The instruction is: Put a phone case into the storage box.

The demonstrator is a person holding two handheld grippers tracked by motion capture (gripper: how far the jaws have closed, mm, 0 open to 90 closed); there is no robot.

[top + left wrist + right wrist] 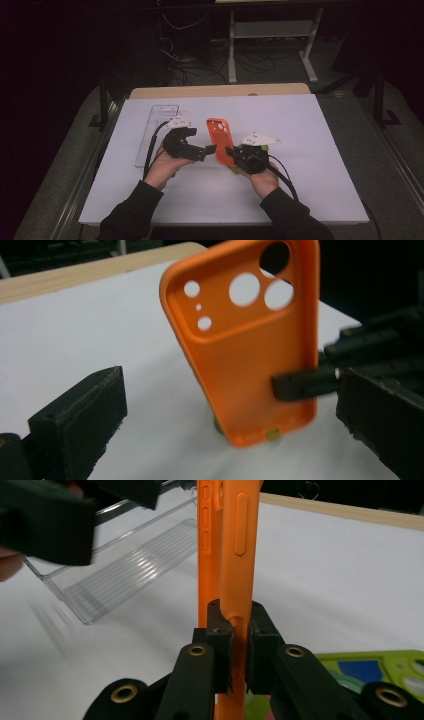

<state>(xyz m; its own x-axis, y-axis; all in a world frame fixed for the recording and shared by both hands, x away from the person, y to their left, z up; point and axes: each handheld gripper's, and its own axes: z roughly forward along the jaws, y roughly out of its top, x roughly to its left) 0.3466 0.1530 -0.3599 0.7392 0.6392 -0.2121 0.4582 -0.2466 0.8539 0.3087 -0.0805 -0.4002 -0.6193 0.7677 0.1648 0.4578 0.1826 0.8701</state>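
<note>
Black sleeves (135,212) are seen at the near table edge, and from them both hands reach to the middle of the white table (310,165). An orange phone case (220,141) is held upright there, clear of the surface, by the right gripper (231,151), whose jaws are pinched on the case's side wall near its lower end; the grip appears chosen so that the open inner face is presented to the other hand. A green phone case (380,672) is left lying flat under the right hand, seemingly set aside. Opposite, the left gripper (210,148) is held with jaws spread, just beside the orange case and not touching it, apparently ready to take or steady it. Farther off to the left, a clear plastic tray (156,131) is lying flat, probably as the place for a case. Beyond it, the wooden edge (220,90) of the table is seen.
</note>
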